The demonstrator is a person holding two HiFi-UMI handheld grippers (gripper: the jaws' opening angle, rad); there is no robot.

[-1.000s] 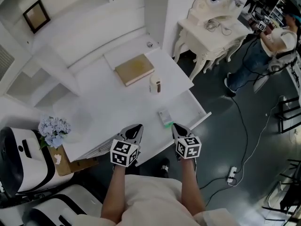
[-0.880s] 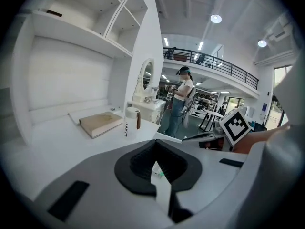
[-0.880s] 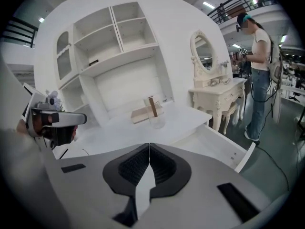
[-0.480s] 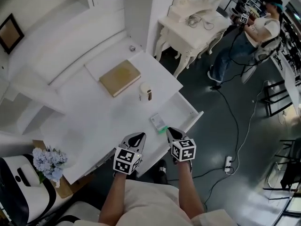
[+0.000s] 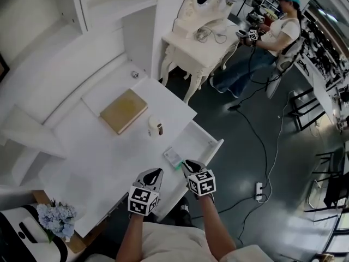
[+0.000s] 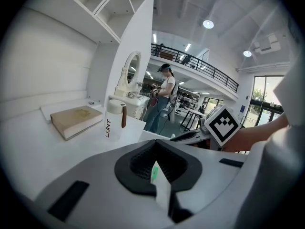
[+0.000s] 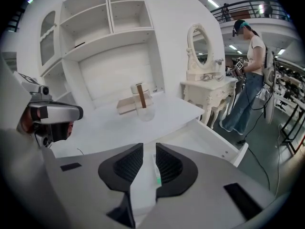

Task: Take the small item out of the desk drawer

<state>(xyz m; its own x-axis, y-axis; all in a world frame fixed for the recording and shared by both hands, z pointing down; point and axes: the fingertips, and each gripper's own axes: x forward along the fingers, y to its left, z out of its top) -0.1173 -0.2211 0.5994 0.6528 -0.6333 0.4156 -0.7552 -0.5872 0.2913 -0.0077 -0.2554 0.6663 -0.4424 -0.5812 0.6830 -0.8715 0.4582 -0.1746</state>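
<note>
Around the white bench [image 5: 82, 168] spreads a big hall with a dark floor [image 5: 256, 146], an ornate dressing table [image 5: 191, 42] and a person [image 5: 272, 31] standing beyond it. The bench top is smooth, level and mostly bare, carrying only a tan book [image 5: 124, 110] and a lidded cup [image 5: 155, 126] well back. Its drawer [image 5: 210, 141] stands pulled out at the side. Nearer, the left gripper [image 5: 154, 172] hovers with fingers narrowly parted, gripping nothing. The right gripper [image 5: 189, 164] has just been opening its fingers, now a narrow gap with the small item [image 5: 172, 156] lying loose between them. That flat white box with a green end seems to rest on the bench top just beside the drawer, so the step looks like a release. Let the fingers widen until both clear the box, then draw straight back along its length so neither pad drags it toward the edge.
</note>
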